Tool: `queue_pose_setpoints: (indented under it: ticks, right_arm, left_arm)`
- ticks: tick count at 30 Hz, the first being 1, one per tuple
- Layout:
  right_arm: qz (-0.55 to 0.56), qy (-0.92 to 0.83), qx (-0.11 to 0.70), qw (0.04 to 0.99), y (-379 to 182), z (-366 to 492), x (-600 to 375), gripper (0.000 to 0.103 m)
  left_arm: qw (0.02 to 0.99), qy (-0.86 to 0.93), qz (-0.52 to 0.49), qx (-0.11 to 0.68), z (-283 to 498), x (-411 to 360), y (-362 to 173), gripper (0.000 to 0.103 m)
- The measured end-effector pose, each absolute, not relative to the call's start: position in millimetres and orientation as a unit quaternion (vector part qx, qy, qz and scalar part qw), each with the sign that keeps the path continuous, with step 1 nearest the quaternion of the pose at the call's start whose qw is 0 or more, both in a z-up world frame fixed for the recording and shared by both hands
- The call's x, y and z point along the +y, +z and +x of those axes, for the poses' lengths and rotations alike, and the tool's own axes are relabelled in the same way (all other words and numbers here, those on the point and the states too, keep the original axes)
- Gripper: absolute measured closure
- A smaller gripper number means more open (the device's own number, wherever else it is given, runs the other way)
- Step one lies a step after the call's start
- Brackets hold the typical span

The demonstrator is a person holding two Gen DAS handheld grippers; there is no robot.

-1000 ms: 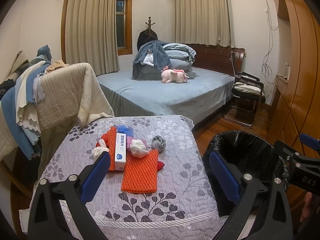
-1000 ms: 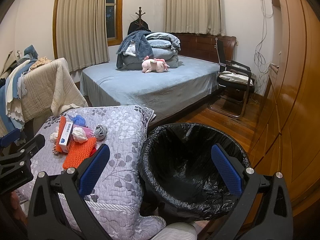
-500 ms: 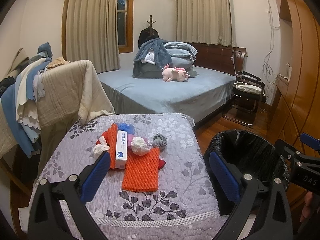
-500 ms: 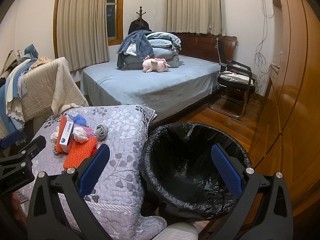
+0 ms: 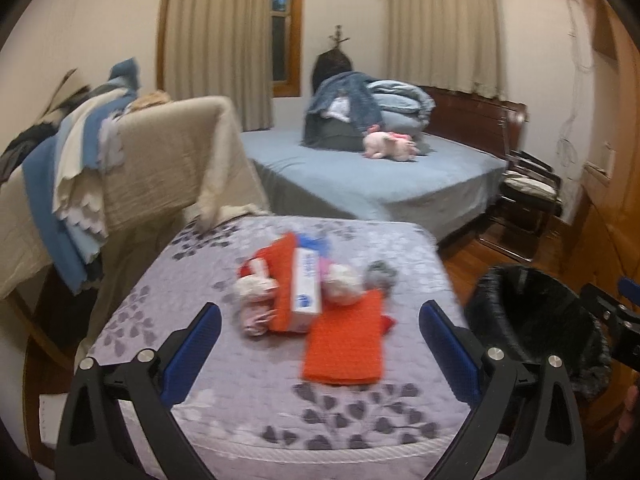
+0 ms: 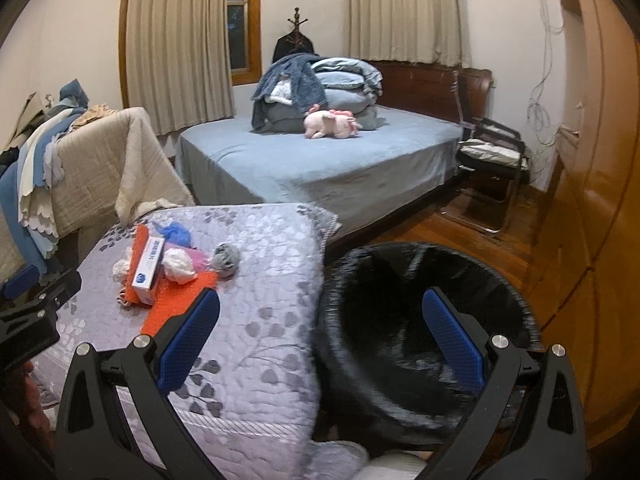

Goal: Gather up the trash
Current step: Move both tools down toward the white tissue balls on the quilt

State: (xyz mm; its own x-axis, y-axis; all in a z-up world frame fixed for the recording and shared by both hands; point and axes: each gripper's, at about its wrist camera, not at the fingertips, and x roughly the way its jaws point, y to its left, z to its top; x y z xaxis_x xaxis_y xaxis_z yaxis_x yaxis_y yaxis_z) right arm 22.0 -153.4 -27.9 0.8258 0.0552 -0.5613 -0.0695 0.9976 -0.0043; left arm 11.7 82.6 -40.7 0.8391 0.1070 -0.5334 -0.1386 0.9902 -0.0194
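A pile of trash lies on a lilac floral quilt (image 5: 248, 396): an orange foam net (image 5: 344, 344), a white and blue box (image 5: 306, 286), white crumpled tissue (image 5: 342, 280), a grey wad (image 5: 382, 274), pink and blue scraps. The pile also shows in the right wrist view (image 6: 160, 268). A bin lined with a black bag (image 6: 420, 320) stands right of the quilt (image 6: 256, 288). My left gripper (image 5: 320, 344) is open and empty, hovering in front of the pile. My right gripper (image 6: 320, 336) is open and empty, above the bin's near left rim.
A blue bed (image 6: 320, 160) with folded bedding and a pink plush toy (image 6: 330, 122) stands behind. A chair draped with blankets (image 5: 120, 168) is at the left. A black chair (image 6: 492, 156) and wooden wardrobe (image 6: 592, 200) are at the right.
Both views have swung and blurred. The trash pile now sits more central between my left fingers. The right gripper has shifted left, so the bin sits further right in its view.
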Motion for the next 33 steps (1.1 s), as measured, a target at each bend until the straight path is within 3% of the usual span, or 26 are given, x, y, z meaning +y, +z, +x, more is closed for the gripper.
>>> queue_pose_setpoints:
  ticks: [9, 13, 17, 26, 33]
  right_arm:
    - [-0.029, 0.077, 0.318, 0.944, -77.7, 65.3, -86.5, 0.009]
    - [-0.042, 0.094, 0.322, 0.941, -89.2, 86.2, -64.9, 0.025]
    - [-0.042, 0.086, 0.326, 0.940, -97.4, 109.2, -62.4, 0.032]
    - [-0.048, 0.070, 0.344, 0.935, -123.5, 146.4, -72.5, 0.039]
    - [-0.041, 0.083, 0.355, 0.930, -136.3, 156.5, -68.7, 0.039]
  left_arm:
    - [0.957, 0.106, 0.011, 0.270, 28.1, 126.4, -70.2, 0.006]
    - [0.955, 0.107, 0.010, 0.278, 44.0, 135.3, -81.6, 0.006]
    - [0.953, 0.104, 0.012, 0.283, 65.5, 135.6, -95.9, 0.006]
    - [0.953, 0.073, 0.031, 0.294, 106.8, 116.9, -130.9, 0.025]
    - [0.948, 0.076, 0.018, 0.307, 118.4, 120.6, -146.0, 0.031]
